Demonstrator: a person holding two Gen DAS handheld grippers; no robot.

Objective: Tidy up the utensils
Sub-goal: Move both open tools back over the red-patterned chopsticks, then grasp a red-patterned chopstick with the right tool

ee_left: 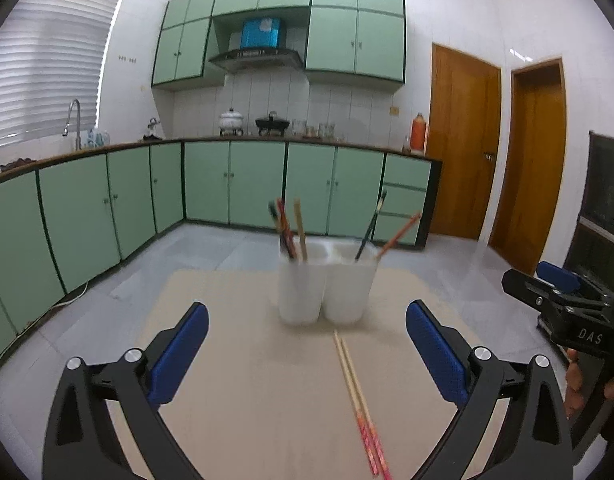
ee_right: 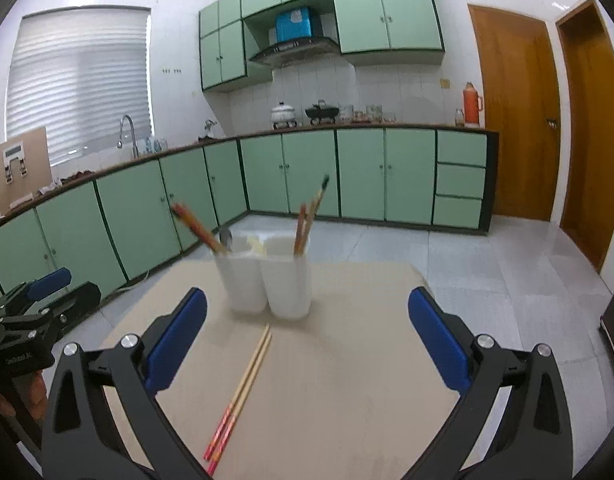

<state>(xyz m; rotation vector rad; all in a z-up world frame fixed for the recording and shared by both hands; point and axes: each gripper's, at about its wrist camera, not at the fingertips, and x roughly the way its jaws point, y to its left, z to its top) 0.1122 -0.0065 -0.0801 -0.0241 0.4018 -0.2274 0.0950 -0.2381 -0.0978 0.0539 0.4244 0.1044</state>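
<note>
Most utensils are already standing in the two white translucent plastic cups (ee_left: 321,284) at the far middle of the smooth beige table (ee_left: 235,344). One pair of slim bamboo chopsticks with red patterned handles (ee_left: 357,396) is lying loose nearer. The left claw (ee_left: 307,354) and right claw (ee_right: 307,342) are both hanging released, grasping nothing.

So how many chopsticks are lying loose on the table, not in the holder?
2: a pair of chopsticks side by side on the table, in front of the white holder, red ends toward the cameras. The rest stand inside the holder; some may be hidden there.
</note>
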